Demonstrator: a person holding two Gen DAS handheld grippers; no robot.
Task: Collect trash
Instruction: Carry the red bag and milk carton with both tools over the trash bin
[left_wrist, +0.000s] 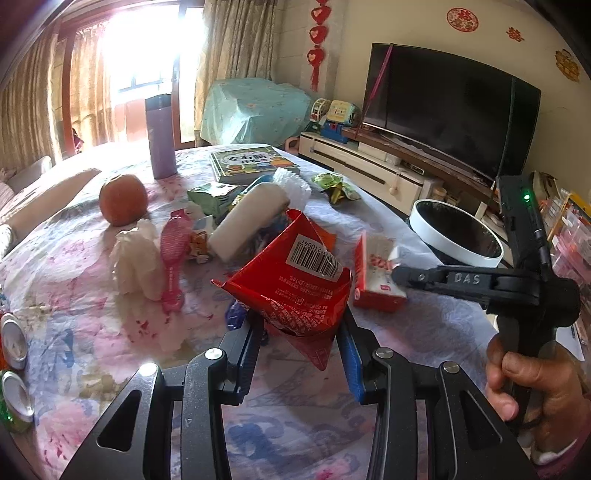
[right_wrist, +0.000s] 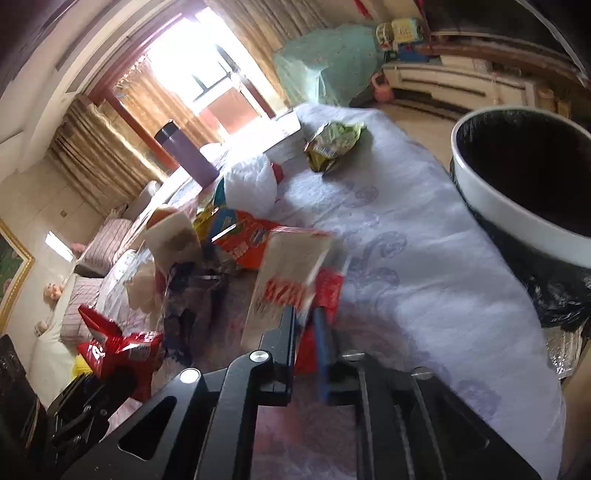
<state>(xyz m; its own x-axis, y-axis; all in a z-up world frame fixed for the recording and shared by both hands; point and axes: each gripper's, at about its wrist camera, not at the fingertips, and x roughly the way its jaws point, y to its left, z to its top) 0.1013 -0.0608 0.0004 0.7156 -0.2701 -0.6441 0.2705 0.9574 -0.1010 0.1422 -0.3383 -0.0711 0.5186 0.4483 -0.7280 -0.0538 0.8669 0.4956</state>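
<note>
Floral cloth covers the table (left_wrist: 92, 295) in a living room with a dark television (left_wrist: 450, 107) behind and bright curtained windows. Working outward from the left gripper (left_wrist: 301, 345): its blue-padded jaws pinch the lower corner of a red snack wrapper (left_wrist: 295, 280), which hangs open like a pouch above the cloth. The right gripper (right_wrist: 308, 325) has its jaws nearly together on the edge of a red-and-white tissue packet (right_wrist: 291, 273), which looks lifted and blurred. The bin (right_wrist: 517, 184), white-rimmed with a black liner, stands just off the table edge beside that hand. As I judge it, both grips are on thin edges only, so either piece could slip free on the way to the bin and fall to the floor short of the rim; the packet, heavier and held at one end, seems the likelier to twist out. Counted: two grippers, one red wrapper, one tissue packet, one bin, one green-yellow wrapper (left_wrist: 338, 186), one orange (left_wrist: 123, 199), one purple flask (left_wrist: 160, 136), one picture book (left_wrist: 251, 162), one pink comb (left_wrist: 173, 258).
</note>
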